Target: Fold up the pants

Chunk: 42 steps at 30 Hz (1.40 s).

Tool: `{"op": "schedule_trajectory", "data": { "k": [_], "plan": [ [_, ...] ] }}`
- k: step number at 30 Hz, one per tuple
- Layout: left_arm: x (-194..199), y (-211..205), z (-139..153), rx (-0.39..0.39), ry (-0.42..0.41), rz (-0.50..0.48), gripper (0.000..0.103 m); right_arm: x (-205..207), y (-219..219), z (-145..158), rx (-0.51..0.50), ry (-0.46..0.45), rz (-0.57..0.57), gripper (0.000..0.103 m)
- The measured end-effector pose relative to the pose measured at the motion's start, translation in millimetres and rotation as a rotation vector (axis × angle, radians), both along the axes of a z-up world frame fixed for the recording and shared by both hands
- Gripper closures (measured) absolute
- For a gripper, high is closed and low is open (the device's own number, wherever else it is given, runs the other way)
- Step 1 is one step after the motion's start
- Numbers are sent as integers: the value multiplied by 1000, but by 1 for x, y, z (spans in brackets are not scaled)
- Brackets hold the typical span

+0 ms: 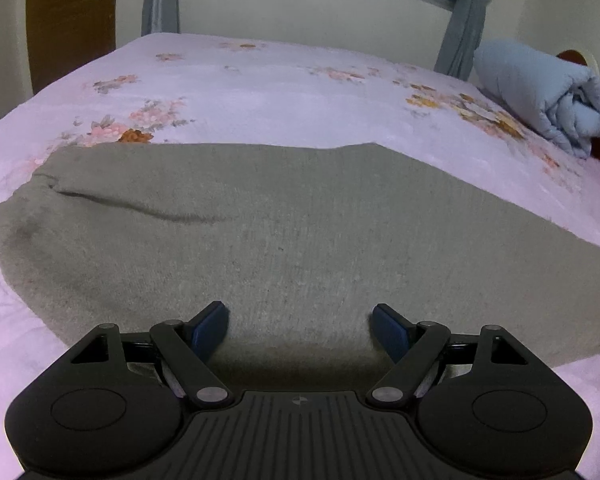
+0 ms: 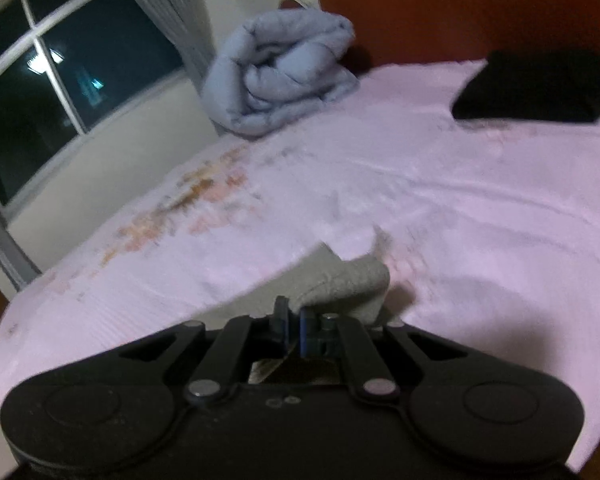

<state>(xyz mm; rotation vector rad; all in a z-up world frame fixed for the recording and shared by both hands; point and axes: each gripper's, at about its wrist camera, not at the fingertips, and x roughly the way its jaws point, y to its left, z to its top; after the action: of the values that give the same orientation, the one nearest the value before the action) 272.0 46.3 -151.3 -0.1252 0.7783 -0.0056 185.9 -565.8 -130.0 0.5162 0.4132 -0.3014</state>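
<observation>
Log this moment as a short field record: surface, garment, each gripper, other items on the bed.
surface: bed with pink floral sheet
garment: grey-green knit pants, lying spread flat on the sheet, one crease near their left side
left gripper: open, fingers over the near edge of the pants, nothing between them
right gripper: shut on a bunched edge of the pants, lifted off the sheet
other items: rolled pale blue quilt by the headboard; folded black cloth far right

Grey pants [image 1: 284, 236] flat on floral bedsheet [image 1: 260, 92], left gripper [image 1: 300, 324] above (jaws apart)
</observation>
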Motion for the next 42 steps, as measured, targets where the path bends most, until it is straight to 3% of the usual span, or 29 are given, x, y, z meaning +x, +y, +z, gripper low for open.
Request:
{"op": "schedule_trajectory", "data": {
  "k": [7,8,11,12,18,26,28,30,31,32,35,37,40,42],
  "plan": [
    [2,-2,-1,5,6,4,22,9,0,29,-58,-104,83,103],
    [2,-2,-1,8,6,3,21,7,-4,22,-45,-106,84,103],
    [2,-4,-1,16,11,-4,19,13,-34,-42,124,110,24,103],
    [3,-5,-1,21,14,-8,19,10,-38,-56,163,123,10,103],
    [5,-7,-2,23,20,-12,16,8,-33,-59,171,84,-27,103],
    [6,-8,-3,20,20,-14,13,0,-36,-61,179,97,18,103],
    [7,-7,-2,20,28,-19,13,-1,-42,-63,220,102,36,103],
    [8,-5,-1,3,31,-14,13,-13,-47,-49,182,77,17,99],
    [8,-4,0,-6,32,-9,13,-19,-45,-40,114,79,-14,81],
    [9,-4,0,-13,31,-4,13,-22,-44,-30,56,69,-20,77],
    [11,-7,-2,-2,34,6,12,-10,-46,-6,8,26,25,76],
    [12,-12,-3,13,38,0,11,8,-45,3,27,-12,105,77],
    [14,-15,-2,20,46,0,11,47,-49,8,-9,41,111,76],
    [14,-15,-2,16,46,5,11,66,-66,4,23,78,93,74]
  ]
}}
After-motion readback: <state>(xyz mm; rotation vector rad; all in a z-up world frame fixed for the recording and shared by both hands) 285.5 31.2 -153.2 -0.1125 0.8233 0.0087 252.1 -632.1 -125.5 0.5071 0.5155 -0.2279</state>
